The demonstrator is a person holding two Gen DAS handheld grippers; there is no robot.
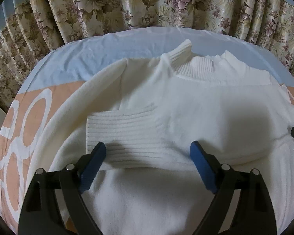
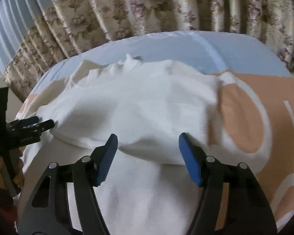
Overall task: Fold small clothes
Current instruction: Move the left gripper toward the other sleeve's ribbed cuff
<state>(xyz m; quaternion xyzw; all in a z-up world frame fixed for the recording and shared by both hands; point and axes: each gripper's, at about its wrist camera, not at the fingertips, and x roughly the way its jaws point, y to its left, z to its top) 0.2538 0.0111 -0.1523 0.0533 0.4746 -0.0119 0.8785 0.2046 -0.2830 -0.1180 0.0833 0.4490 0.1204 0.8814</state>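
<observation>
Sweater (image 1: 186,107), plain white with no readable label, lies under both wide, empty tools (image 1: 148,152) (image 2: 148,146).

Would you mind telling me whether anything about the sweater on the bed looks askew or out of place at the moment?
Mostly tidy. On the white sweater, one ribbed cuff pokes out beyond the collar at an angle, while the other cuff lies flat across the body. Nothing looks damaged.
</observation>
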